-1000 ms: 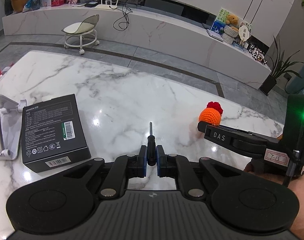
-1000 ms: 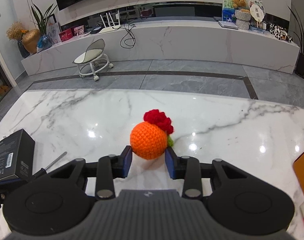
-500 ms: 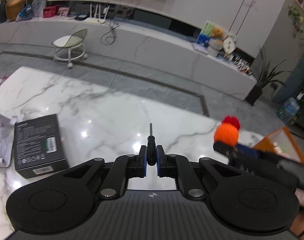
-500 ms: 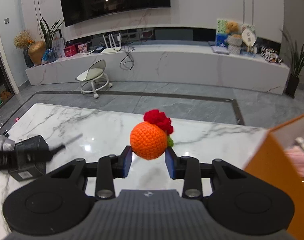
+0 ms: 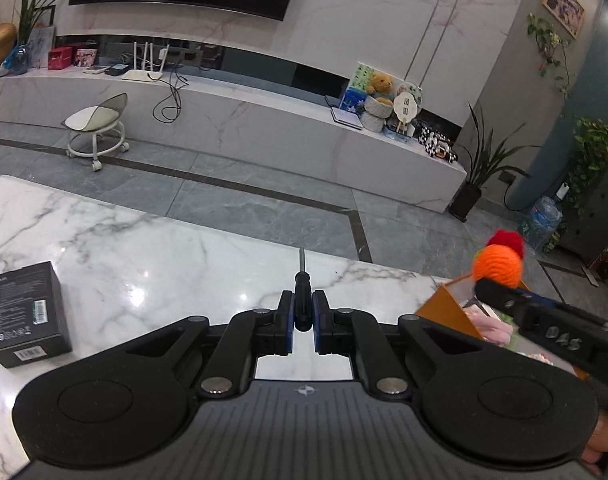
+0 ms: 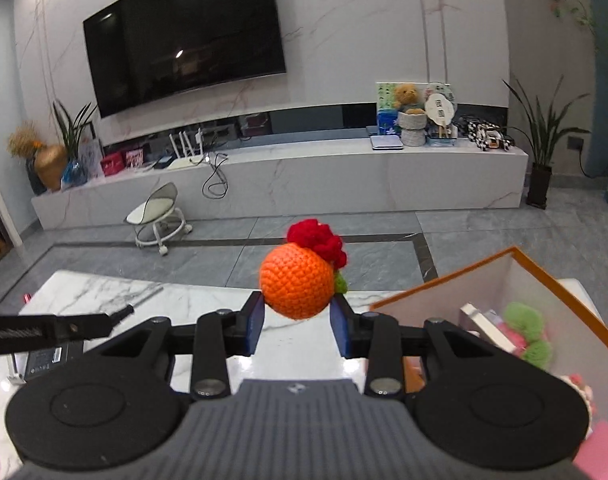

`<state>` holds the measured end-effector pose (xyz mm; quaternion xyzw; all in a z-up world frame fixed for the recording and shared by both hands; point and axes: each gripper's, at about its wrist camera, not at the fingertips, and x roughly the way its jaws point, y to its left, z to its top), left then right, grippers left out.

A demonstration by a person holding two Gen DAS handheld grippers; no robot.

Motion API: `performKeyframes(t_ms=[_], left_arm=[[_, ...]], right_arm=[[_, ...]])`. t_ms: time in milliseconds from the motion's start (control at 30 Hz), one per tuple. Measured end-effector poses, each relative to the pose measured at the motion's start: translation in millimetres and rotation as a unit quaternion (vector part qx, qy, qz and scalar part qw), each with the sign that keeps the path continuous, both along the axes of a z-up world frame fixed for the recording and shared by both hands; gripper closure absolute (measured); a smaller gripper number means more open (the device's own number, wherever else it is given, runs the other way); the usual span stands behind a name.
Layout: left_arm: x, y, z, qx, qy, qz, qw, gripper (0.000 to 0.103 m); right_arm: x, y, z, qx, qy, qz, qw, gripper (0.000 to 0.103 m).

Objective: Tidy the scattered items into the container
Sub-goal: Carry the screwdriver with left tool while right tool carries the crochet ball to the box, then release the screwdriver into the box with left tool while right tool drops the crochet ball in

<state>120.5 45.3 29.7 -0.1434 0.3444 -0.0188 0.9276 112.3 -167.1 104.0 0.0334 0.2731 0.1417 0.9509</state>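
While both tools are loaded, each carries one item above the marble bench (image 5: pixel 151 264), apparently so that two things can reach the container in a single trip. The right tool (image 6: pixel 297 322) is closed on the crocheted orange ball (image 6: pixel 295 285), its blue pads pressing the sides low down, which leaves most of the ball standing proud and free to drop when the jaws part. It hangs in the air just beside the near left corner of the orange box (image 6: pixel 560 292), not yet over the opening. The left tool (image 5: pixel 302 322) is narrowed onto the black handle of a small screwdriver (image 5: pixel 302 280), whose shaft points straight forward along the fingers, a grip that keeps the thin tool from swinging; it sits left of the box, above the bench.

The ball is tightly stitched bright orange yarn, round, topped with a ruffled red tuft and a small green bit at one side; it looks soft and light, so the pads likely dent it slightly. The box has orange walls and a pale inside, and already holds green and pink knitted pieces. A black carton (image 5: pixel 25 312) lies on the bench to the left.
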Motion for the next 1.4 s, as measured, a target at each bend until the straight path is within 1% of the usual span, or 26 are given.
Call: performKeyframes(t_ms=[100,200,367,433,500,600,700,833,933,1033,1133,1267,1400], left_arm=[[1.3,-14.7,-1.0,0.007,-0.002,-0.005,1.0000,0.093],[1.5,-35.7,2.0,0.016,-0.015,-0.015,0.9996,0.093],[2.0,-80.8,9.2,0.034,-0.038,-0.044,0.9978,0.093],[2.8,-99.9,16.4,0.034,-0.049,-0.060,0.9964,0.093],[3.7,-120.8,26.9,0.036,-0.066,-0.079,0.9940,0.093],[7.1,-153.0,45.9,0.056,-0.097,-0.113,0.9872,0.093],[10.4,-176.0,57.9,0.061,-0.113,-0.138,0.9821,0.093],[17.0,-199.7,70.3,0.058,-0.128,-0.161,0.9769,0.093],[15.4,-215.9,74.7,0.052,-0.142,-0.185,0.9710,0.093],[17.6,-231.1,59.9,0.043,-0.127,-0.213,0.9677,0.093],[30.1,-244.3,25.3,0.038,-0.098,-0.233,0.9669,0.093],[47.8,-252.9,-21.6,0.042,-0.050,-0.240,0.9687,0.093],[56.8,-252.1,-41.0,0.041,-0.032,-0.238,0.9698,0.093]], right_arm=[[-5.0,-15.5,2.9,0.006,-0.006,-0.007,1.000,0.064],[-7.6,-36.0,5.9,0.010,-0.014,-0.018,1.000,0.064],[-2.7,-86.3,9.4,0.031,-0.019,-0.063,0.997,0.064],[-0.2,-108.3,10.2,0.034,-0.021,-0.086,0.995,0.064],[2.9,-127.6,10.9,0.037,-0.023,-0.105,0.994,0.064],[4.8,-155.1,14.8,0.054,-0.027,-0.132,0.989,0.064],[2.8,-176.8,21.3,0.067,-0.038,-0.156,0.985,0.064],[-3.1,-191.7,29.0,0.066,-0.051,-0.170,0.982,0.064],[-3.2,-196.4,29.3,0.063,-0.052,-0.173,0.982,0.064],[9.4,-200.6,20.7,0.060,-0.035,-0.175,0.982,0.064],[18.2,-207.5,4.4,0.062,-0.008,-0.178,0.982,0.064],[27.5,-212.8,-13.8,0.062,0.022,-0.182,0.981,0.064],[32.3,-214.5,-21.2,0.061,0.034,-0.180,0.981,0.064]])
